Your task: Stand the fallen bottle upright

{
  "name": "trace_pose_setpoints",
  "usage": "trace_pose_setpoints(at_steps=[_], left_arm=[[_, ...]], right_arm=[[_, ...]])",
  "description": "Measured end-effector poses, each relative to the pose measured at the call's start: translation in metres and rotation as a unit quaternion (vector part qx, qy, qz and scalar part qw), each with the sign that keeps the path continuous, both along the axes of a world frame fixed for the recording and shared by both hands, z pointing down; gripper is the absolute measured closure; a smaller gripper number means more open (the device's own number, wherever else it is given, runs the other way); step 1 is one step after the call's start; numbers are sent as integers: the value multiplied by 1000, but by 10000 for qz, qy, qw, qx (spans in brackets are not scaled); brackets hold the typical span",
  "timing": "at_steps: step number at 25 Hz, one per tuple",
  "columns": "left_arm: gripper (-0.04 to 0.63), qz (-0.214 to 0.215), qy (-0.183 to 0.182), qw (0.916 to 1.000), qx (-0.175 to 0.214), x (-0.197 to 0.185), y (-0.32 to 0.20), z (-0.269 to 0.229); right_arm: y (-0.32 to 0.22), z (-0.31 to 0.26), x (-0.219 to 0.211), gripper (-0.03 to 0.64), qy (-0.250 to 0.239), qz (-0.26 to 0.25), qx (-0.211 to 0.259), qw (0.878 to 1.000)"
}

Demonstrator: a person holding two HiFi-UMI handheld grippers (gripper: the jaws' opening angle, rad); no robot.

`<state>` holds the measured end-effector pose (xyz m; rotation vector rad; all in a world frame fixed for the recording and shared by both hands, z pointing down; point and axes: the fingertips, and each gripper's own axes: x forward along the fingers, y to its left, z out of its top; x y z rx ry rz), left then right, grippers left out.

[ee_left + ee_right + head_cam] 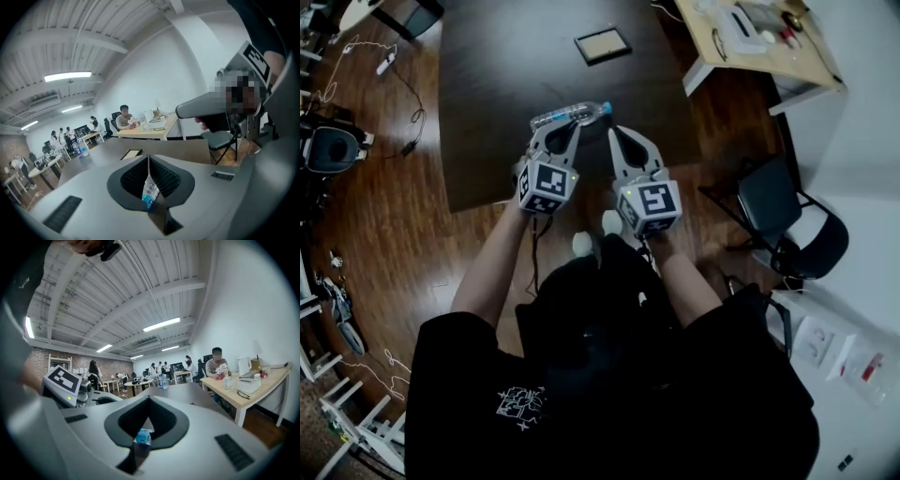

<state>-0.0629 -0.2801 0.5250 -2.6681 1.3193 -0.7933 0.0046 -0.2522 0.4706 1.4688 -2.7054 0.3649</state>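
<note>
Clear water bottle lay flat on table. L gripper and R gripper were just beside bottle, both jaw pairs pressed together, nothing pinched. Risk: closed tips could nudge bottle and it would likely roll away.

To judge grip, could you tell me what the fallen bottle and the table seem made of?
The bottle looks like clear, glossy plastic: the dark top shows through it; blue cap. The table looks like dark matte wood or veneer, unclear which.
</note>
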Motion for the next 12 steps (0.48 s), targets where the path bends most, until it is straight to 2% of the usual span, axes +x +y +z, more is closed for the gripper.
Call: trace_pose_setpoints(at_steps=[3, 4, 7, 11, 12], left_arm=[[583, 273, -783, 9964, 197, 7, -18, 17], [583, 318, -932, 9949, 208, 9, -22, 23], [581, 305, -1134, 9930, 131, 8, -33, 40], [523, 486, -1271, 9907, 77, 6, -42, 56], [477, 542, -1373, 9890, 102, 5, -44, 60]], right_arm=[[-18, 3, 4, 597, -99, -24, -10, 9999], [-23, 5, 5, 597, -108, -23, -16, 9999], [-31, 12, 3, 597, -62, -55, -40, 10000], [-36, 20, 1, 597, 29, -64, -64, 10000], [-38, 21, 0, 597, 2, -69, -60, 10000]])
